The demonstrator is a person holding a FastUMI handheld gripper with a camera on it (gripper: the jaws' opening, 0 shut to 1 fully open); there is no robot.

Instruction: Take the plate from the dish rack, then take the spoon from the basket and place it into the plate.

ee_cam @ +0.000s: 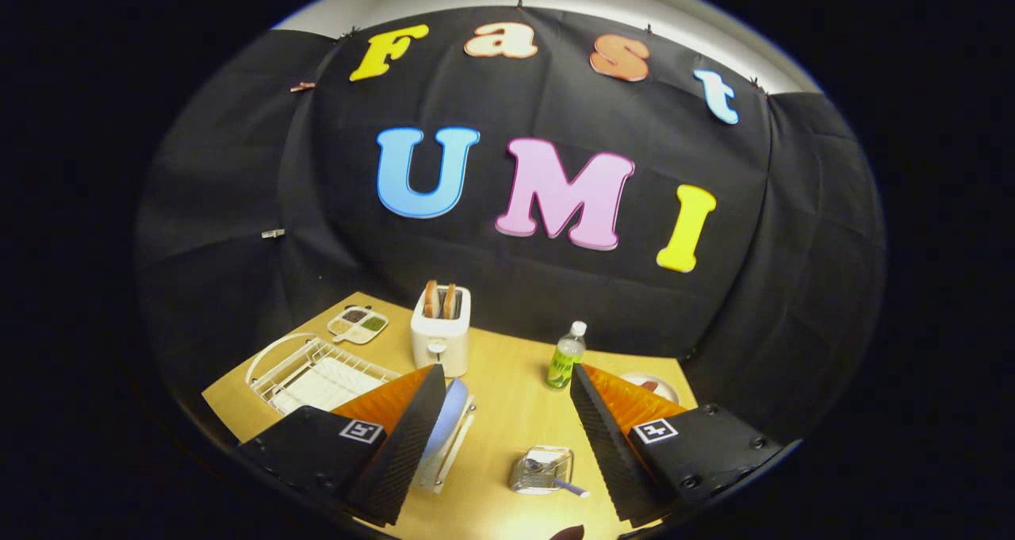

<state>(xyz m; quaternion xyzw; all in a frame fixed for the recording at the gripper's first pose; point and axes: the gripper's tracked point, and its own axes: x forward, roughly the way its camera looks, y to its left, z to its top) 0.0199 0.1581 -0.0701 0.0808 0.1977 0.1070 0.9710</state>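
the gripper (507, 413) hangs wide open above the yellow wooden table (507, 381); pale blue round plate (450, 413) in white wire dish rack (317, 373), clear basket (543, 469) holding spoon (564, 484) between the fingers.

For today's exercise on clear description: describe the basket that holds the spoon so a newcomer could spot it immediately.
Start at the white toaster at the back of the yellow table, then come forward toward the open gripper. Between its jaws, touched by neither, sits the small wire basket. Unlike the large white dish rack beyond the left jaw, it is small, silvery and holds a spoon.
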